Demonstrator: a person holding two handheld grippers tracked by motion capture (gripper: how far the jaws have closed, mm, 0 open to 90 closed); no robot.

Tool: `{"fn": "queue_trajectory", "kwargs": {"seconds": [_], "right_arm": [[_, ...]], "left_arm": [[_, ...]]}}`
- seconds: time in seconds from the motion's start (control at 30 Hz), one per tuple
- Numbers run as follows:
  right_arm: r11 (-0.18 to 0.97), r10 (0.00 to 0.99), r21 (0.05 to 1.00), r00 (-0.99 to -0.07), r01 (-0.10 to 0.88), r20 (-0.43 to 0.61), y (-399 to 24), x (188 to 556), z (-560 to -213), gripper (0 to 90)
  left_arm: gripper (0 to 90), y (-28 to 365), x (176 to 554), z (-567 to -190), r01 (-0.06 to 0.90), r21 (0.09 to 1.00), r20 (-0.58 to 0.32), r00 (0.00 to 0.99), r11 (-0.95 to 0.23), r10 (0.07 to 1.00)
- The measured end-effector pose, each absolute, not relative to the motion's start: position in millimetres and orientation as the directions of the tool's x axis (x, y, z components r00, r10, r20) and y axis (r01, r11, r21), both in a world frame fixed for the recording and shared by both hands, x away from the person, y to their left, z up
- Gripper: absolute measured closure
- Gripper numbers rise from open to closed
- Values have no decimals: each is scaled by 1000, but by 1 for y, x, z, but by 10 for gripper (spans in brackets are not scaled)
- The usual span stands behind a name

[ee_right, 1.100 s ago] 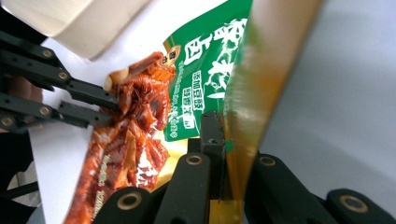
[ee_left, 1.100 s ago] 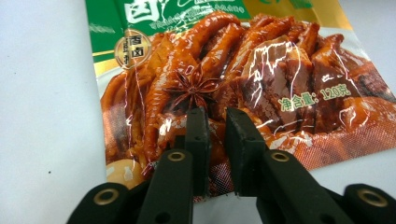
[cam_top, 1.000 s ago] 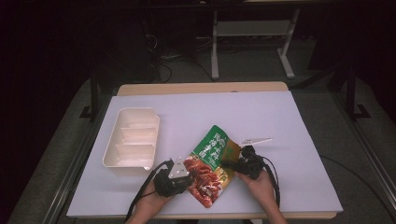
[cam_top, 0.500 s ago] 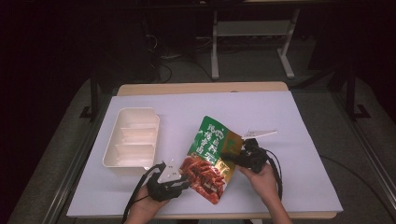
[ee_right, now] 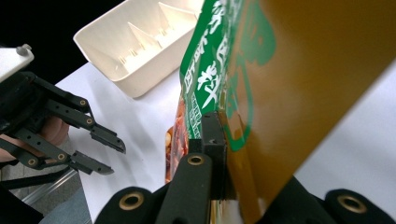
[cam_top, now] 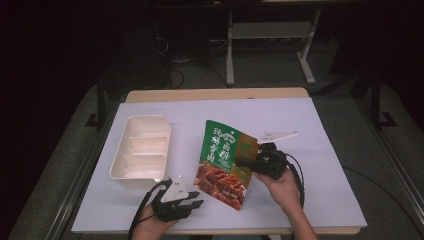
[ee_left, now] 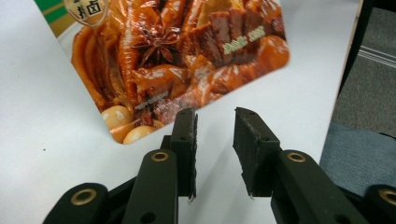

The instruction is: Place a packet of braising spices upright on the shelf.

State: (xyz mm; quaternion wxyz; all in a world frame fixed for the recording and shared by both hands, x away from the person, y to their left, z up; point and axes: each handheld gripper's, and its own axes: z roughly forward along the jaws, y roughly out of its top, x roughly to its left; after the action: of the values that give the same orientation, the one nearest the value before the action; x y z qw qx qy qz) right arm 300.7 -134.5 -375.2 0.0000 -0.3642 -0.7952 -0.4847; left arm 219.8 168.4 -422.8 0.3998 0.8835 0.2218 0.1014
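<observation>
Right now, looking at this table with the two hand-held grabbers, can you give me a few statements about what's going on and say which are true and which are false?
1. The right gripper is clamped on the food pouch. True.
2. The left gripper is holding the pouch too. False: its jaws stand open, apart from the pouch.
3. The white tray holds food. False: its compartments are empty.
4. The pouch lies flat on the table. False: it is held up, tilted.
5. The tray sits to the left of the pouch in the high view. True.
</observation>
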Motion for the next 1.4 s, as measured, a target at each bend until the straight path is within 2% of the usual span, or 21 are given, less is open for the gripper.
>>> {"fn": "queue_trajectory", "kwargs": {"seconds": [0.67,1.4], "right_arm": [[342,568,810,-792,477,226,-113,307,-337,896],[379,524,835,-836,399,162,-67,331,-303,896]], "left_arm": [[568,184,204,-423,291,789,-13,889,-541,458],[460,192,201,-422,280,803,-11,890,-527,456]]}}
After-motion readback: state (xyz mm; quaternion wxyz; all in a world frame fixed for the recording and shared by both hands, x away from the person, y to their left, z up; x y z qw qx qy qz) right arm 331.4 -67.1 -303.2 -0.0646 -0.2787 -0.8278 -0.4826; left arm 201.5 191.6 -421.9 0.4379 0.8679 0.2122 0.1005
